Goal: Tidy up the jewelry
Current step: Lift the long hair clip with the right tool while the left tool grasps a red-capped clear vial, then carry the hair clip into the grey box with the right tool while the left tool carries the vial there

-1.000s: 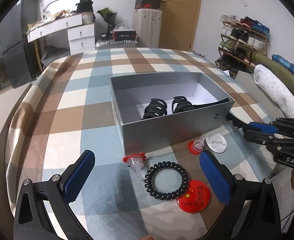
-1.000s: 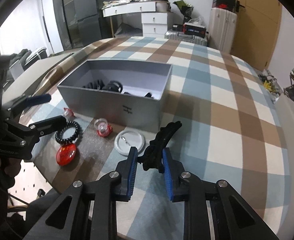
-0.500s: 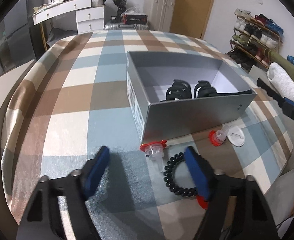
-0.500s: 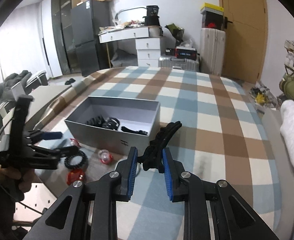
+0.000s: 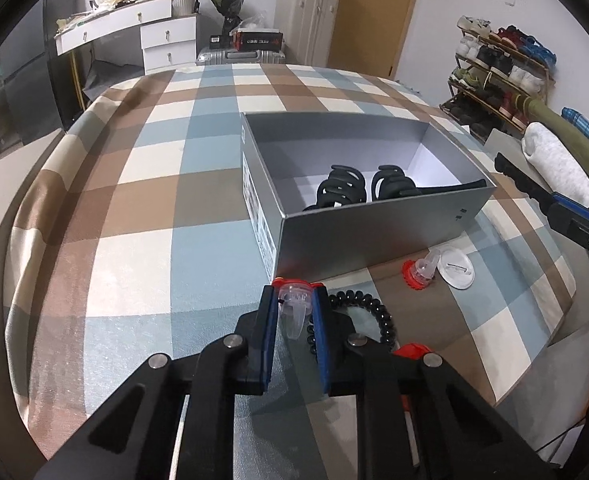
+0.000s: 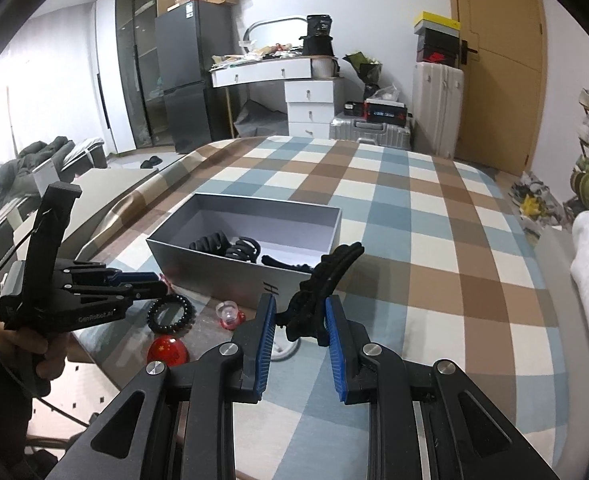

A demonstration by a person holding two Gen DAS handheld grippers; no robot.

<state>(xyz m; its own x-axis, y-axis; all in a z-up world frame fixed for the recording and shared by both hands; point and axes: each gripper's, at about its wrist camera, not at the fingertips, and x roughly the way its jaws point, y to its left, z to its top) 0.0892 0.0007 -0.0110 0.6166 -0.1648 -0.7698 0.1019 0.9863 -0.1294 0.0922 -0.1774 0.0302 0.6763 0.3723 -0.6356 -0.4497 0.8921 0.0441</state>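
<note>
My left gripper (image 5: 294,306) points down at the plaid table, its jaws closing, and the blue pads press a clear plastic trinket with a red base (image 5: 294,312). A black spiral hair tie (image 5: 372,308) lies just to its right. A red round badge (image 5: 410,348) is mostly hidden behind the finger. My right gripper (image 6: 300,320) is shut on a black hair claw clip (image 6: 326,276), held above the table in front of the grey box (image 6: 214,276). The box (image 5: 374,236) holds two black hair claws (image 5: 340,192).
A second red-and-clear trinket (image 5: 418,272) and a white round badge (image 5: 456,268) lie in front of the box. The table's near edge drops off at the right. A hand (image 6: 34,348) holds the left gripper. Suitcases, a dresser and a shoe rack (image 5: 494,72) stand beyond.
The left jaws went from wide open to closed around the clear trinket as the gripper shifted left over it. The right gripper rose a little, still holding the clip.
</note>
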